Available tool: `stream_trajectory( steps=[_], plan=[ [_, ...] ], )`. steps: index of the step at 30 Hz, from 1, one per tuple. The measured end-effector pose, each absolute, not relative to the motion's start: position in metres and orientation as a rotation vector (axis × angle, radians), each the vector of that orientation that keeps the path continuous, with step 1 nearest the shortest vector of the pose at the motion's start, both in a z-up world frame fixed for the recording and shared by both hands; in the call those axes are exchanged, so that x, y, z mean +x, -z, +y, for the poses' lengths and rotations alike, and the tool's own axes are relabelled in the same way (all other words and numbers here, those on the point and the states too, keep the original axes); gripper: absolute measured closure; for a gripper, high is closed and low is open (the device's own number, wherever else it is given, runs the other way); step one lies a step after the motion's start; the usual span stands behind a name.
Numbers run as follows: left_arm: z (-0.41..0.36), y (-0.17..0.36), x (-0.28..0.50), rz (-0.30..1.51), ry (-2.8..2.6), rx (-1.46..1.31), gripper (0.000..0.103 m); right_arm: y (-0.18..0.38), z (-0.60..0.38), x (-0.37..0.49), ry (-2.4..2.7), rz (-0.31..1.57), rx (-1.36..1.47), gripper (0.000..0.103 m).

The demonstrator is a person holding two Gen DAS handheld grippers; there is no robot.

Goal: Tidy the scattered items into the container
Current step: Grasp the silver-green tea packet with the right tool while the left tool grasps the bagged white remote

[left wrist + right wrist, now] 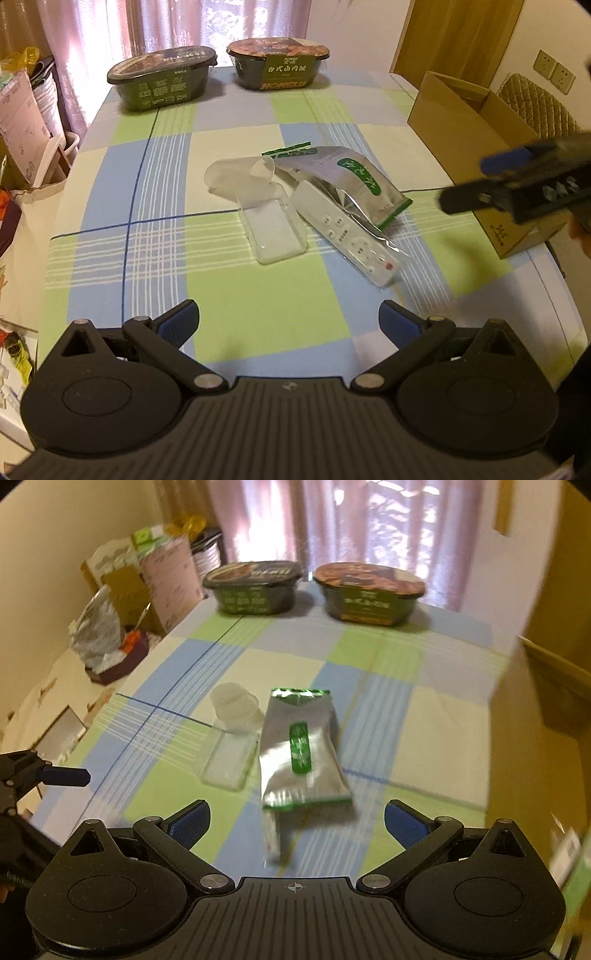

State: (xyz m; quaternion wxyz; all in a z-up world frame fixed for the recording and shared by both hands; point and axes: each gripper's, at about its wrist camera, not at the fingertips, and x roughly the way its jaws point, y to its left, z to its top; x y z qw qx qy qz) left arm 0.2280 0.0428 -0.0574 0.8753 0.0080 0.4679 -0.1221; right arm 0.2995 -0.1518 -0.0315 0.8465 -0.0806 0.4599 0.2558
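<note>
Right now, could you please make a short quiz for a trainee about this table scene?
1. True or false: the left gripper is shut on the silver pouch.
2. What lies partly under the pouch: A) the white remote, B) a spoon, C) a book?
3. How many dark food bowls stand at the far edge of the table?

Key: 1 false, it is open and holds nothing. 2 A. 3 two: left bowl, right bowl. The cardboard box holds none of them yet.
</note>
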Motion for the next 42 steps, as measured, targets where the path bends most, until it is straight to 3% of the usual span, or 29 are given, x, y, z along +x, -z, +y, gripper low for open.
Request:
stream_trajectory(
  steps=[14,15,16,18,19,25,32,42],
  plan=[
    [0.040,0.083,0.272,0.957,0.281,-0.027,0.001,0.095,-0.109,0.401,-0.575,1.087,-0.213,0.000],
    [0.040,0.084,0.273,0.957,0.282,-0.034,0.001,0.099,-0.108,0.405,-0.581,1.094,-0.213,0.002],
    [0.041,0.085,0.274,0.957,0.283,-0.040,0.001,0.102,-0.107,0.409,-0.588,1.105,-0.214,0.018],
    [0.041,0.087,0.275,0.959,0.279,-0.049,0.001,0.107,-0.107,0.414,-0.605,1.122,-0.200,0.025],
    [0.041,0.088,0.275,0.960,0.278,-0.053,0.001,0.108,-0.106,0.414,-0.605,1.125,-0.199,0.036],
    [0.040,0.090,0.269,0.970,0.279,-0.060,0.001,0.108,-0.107,0.402,-0.627,1.143,-0.228,0.047],
    [0.038,0.084,0.251,0.989,0.286,-0.061,0.001,0.106,-0.118,0.360,-0.639,1.188,-0.199,0.049],
    [0.019,0.086,0.215,1.043,0.348,-0.055,0.001,0.098,-0.189,0.274,-0.518,1.227,0.054,0.049]
  ],
)
